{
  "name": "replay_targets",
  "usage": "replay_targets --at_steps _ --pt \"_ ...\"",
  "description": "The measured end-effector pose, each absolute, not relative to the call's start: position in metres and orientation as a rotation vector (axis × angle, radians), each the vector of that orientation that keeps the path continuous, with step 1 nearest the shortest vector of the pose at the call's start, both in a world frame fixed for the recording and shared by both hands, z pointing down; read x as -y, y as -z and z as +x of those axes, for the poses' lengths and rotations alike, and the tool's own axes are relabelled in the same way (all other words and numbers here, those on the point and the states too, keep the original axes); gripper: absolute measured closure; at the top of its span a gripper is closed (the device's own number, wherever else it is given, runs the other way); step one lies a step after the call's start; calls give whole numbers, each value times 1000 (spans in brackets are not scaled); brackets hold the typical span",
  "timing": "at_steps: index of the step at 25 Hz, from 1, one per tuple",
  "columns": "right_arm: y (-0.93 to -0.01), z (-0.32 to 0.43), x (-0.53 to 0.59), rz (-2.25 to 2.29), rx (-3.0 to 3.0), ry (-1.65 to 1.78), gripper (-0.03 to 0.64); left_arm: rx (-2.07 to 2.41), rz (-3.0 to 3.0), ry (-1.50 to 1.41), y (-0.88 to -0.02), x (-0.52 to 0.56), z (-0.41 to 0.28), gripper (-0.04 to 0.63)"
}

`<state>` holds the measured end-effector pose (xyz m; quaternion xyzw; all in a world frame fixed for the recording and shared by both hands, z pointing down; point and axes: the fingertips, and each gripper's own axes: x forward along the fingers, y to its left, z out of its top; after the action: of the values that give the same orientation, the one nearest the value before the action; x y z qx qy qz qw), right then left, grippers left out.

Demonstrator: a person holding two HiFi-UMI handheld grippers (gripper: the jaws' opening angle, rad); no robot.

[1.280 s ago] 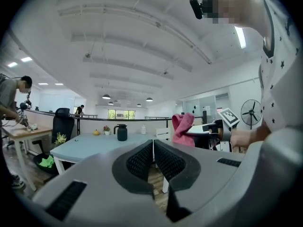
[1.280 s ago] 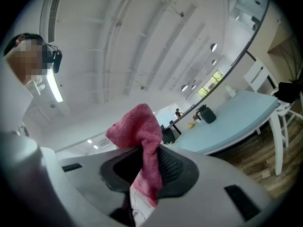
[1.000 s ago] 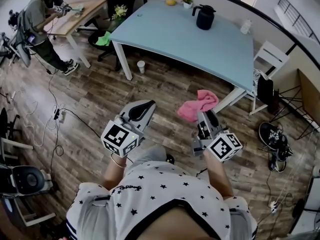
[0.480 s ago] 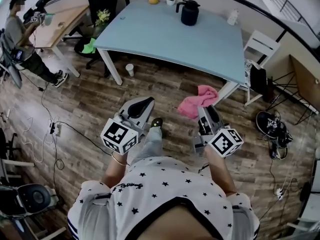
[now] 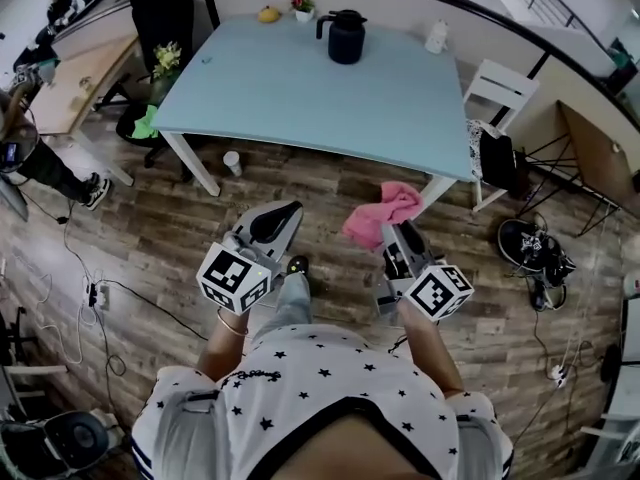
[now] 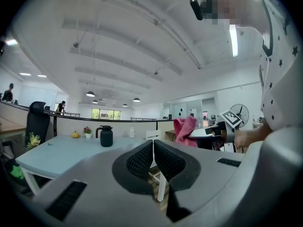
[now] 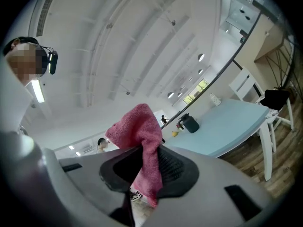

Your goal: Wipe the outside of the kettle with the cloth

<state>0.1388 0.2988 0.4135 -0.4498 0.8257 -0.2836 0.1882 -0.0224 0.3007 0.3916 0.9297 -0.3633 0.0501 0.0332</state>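
Note:
A black kettle stands upright at the far side of the light blue table; it is small and distant in the left gripper view as the kettle and in the right gripper view as the kettle. My right gripper is shut on a pink cloth, which bunches above its jaws and hangs down between them, the cloth. My left gripper is shut with nothing in it, its pads touching. Both grippers are held over the wooden floor, well short of the table.
A yellow fruit, a small flower pot and a white bottle sit along the table's far edge. A white chair stands at the table's right end, a black chair at its left. A cup and cables lie on the floor.
The table and kettle have come closer and shifted left in the head view. Both grippers keep their pose and the right one still holds the cloth.

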Motion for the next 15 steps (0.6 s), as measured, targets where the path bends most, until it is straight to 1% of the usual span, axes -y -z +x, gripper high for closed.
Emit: replay_targets --at_steps 7,15 --pt "-418 140 -258 -1304 -2298 812 531 1077 2865 -144 -395 -258 -21 565" --pt "-413 126 -211 -1327 -2301 818 531 1071 2860 -131 -390 -210 -38 565"
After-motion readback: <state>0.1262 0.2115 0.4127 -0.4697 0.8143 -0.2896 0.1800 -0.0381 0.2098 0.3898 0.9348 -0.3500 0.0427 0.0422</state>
